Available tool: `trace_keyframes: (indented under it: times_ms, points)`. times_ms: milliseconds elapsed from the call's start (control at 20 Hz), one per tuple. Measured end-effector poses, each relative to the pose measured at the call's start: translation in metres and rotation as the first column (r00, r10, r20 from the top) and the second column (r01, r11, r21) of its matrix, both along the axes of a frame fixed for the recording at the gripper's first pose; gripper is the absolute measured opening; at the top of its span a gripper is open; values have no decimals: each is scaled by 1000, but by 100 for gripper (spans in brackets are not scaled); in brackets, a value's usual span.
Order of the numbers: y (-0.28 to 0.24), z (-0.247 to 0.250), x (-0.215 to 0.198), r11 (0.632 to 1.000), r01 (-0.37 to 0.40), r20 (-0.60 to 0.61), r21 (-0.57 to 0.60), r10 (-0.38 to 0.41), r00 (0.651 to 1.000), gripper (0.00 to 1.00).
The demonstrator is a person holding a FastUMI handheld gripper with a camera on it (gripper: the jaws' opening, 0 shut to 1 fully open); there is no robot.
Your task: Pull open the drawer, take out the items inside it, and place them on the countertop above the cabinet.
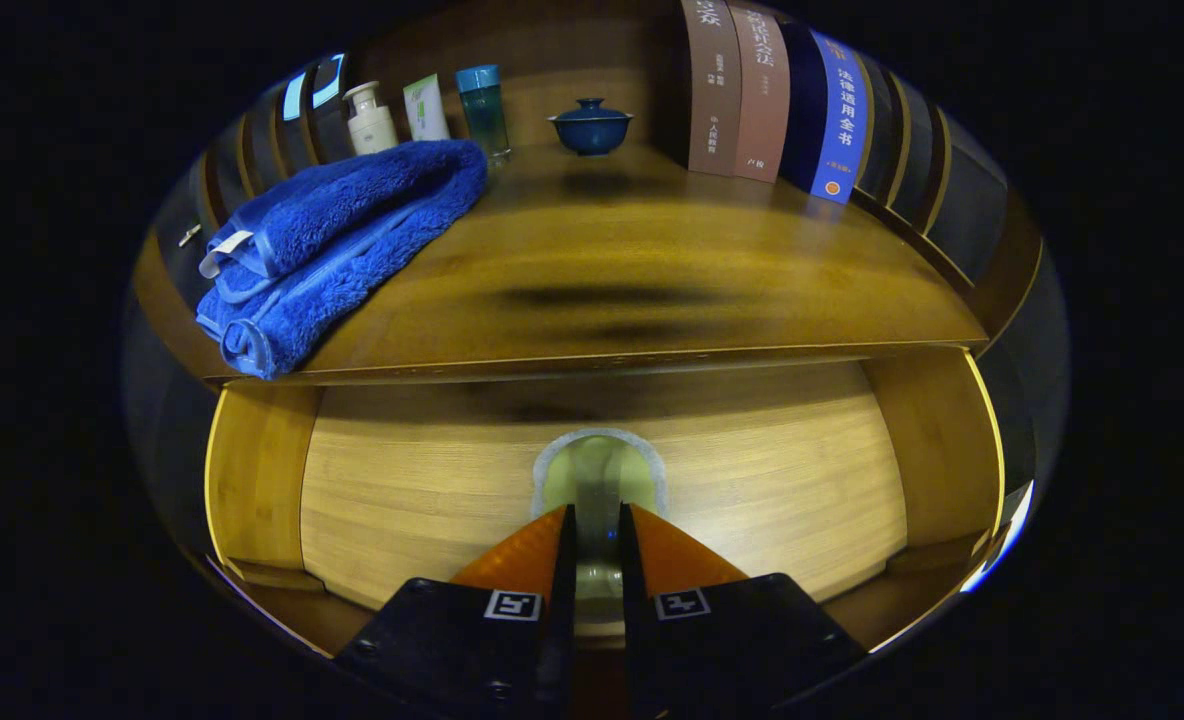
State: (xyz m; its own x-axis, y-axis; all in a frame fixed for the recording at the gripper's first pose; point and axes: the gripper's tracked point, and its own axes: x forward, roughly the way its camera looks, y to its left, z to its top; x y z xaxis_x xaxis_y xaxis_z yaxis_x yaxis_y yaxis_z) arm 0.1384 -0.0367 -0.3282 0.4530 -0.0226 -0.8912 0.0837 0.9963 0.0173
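The claw [598,520] reaches down into the open drawer [412,490], its two fingers drawn close with a narrow gap between them, and in that gap stands a clear glass-like item [599,470], pale and see-through, resting on the drawer's wooden floor. The fingers flank it closely and look clenched on it, though the contact itself is hard to make out (the thing is transparent and the fingers hide its sides). My reading is that the drawer is already pulled out and the step in hand is taking this item; the next move would call for a firm hold, a straight lift clear of the drawer's front, and then a rise up to the countertop [632,270] above.

Going left to right along that countertop: a folded blue towel [342,240] lies at the left end and overhangs the front edge; behind it stand a pump bottle [370,120], a pale tube [425,108] and a tall blue-capped bottle [482,108]; then a lidded blue bowl [591,125], closed, contents hidden; then a row of upright books [772,95]. The bare middle of the countertop seems the likeliest landing place.

The drawer otherwise holds nothing I can see.
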Motion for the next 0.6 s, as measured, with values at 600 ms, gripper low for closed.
trace_keyframes:
  times_ms: [600]
  points:
    - [0,106,-22,998,5,115,69,-13,993,26]
